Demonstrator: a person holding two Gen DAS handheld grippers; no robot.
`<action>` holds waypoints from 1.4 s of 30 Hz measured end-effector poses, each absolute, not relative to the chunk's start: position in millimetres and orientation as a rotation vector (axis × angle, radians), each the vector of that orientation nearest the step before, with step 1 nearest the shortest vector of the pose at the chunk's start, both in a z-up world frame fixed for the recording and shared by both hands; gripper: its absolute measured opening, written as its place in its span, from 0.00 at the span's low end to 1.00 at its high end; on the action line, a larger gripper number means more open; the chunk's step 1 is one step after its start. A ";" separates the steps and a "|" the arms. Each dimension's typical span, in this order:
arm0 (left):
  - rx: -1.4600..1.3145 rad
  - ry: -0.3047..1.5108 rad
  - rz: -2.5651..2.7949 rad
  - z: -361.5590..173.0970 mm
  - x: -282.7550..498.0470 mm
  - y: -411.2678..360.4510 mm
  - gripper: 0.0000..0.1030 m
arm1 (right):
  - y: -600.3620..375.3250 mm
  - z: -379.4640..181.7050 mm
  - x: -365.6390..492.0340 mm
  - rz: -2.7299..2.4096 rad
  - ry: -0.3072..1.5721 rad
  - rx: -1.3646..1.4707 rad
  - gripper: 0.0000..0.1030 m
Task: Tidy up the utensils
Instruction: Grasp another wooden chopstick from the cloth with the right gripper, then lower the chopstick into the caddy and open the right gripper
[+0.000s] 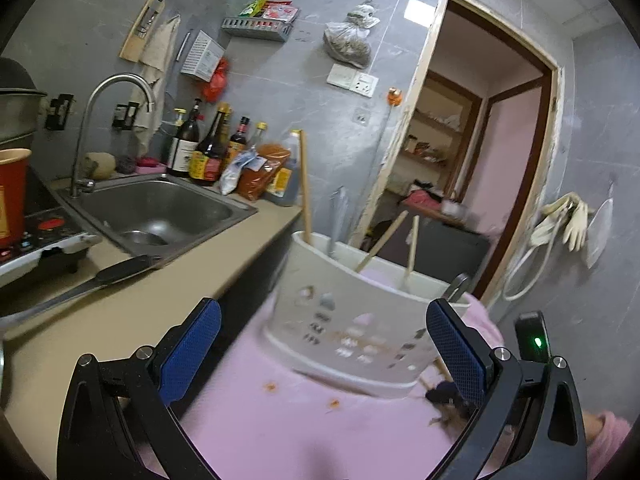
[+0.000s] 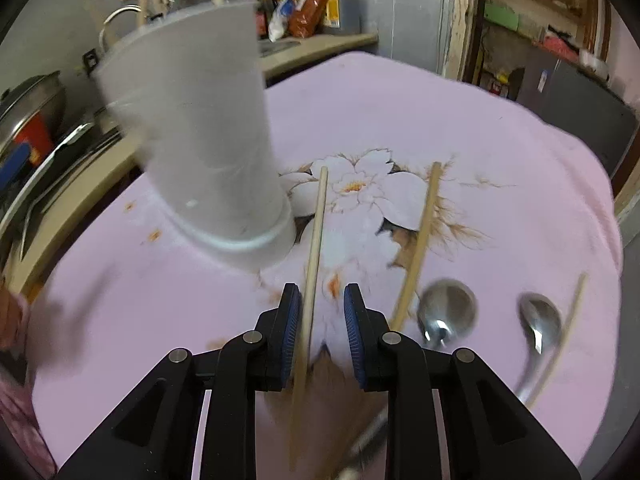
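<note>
A white perforated utensil holder (image 1: 360, 336) stands tilted on the pink flowered cloth (image 1: 260, 420), with several chopsticks (image 1: 306, 192) and metal handles sticking out of it. My left gripper (image 1: 322, 306) is open wide just in front of it, its left pad clear of the holder. In the right wrist view the holder (image 2: 200, 140) is blurred at the upper left. My right gripper (image 2: 322, 300) is open, and a wooden chopstick (image 2: 316, 232) runs between its pads, close to the left one. Another chopstick (image 2: 420, 240), two metal spoons (image 2: 448, 308) (image 2: 540, 320) and a third chopstick (image 2: 568, 320) lie to the right.
To the left, a beige counter (image 1: 160, 300) carries a steel sink (image 1: 160, 208), sauce bottles (image 1: 208, 148), a black-handled tool (image 1: 112, 272) and a cooker with a red pot (image 1: 12, 192). A doorway (image 1: 480, 140) opens behind the table. A pink sleeve (image 1: 608, 432) shows at bottom right.
</note>
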State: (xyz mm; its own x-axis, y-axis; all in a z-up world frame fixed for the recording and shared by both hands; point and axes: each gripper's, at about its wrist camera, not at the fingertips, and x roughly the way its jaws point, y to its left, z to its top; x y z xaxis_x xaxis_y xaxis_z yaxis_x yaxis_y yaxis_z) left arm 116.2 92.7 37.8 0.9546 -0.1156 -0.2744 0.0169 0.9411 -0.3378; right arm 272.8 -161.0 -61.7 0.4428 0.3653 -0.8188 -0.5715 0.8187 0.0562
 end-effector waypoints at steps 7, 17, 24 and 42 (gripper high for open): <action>-0.330 0.327 -0.071 33.1 120.1 93.4 0.98 | -182.2 -50.0 251.1 0.565 0.919 -0.143 0.03; -0.287 0.301 -0.081 41.2 120.1 88.4 0.98 | -214.8 54.7 183.9 0.591 0.150 0.271 0.03; -0.301 0.302 -0.048 41.0 115.8 98.6 0.98 | -142.8 65.8 225.5 0.621 -0.126 0.268 0.03; -0.286 0.306 -0.045 39.9 123.9 96.0 0.98 | -122.3 24.0 223.0 0.586 -0.048 0.037 0.19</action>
State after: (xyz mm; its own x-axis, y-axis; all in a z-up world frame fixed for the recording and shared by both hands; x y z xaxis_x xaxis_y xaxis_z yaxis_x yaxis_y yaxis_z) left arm 123.9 96.0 39.9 0.9527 -0.0872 -0.2911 0.0007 0.9586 -0.2847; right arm 223.0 -122.3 24.0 0.8319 0.5521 0.0562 -0.5538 0.8324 0.0210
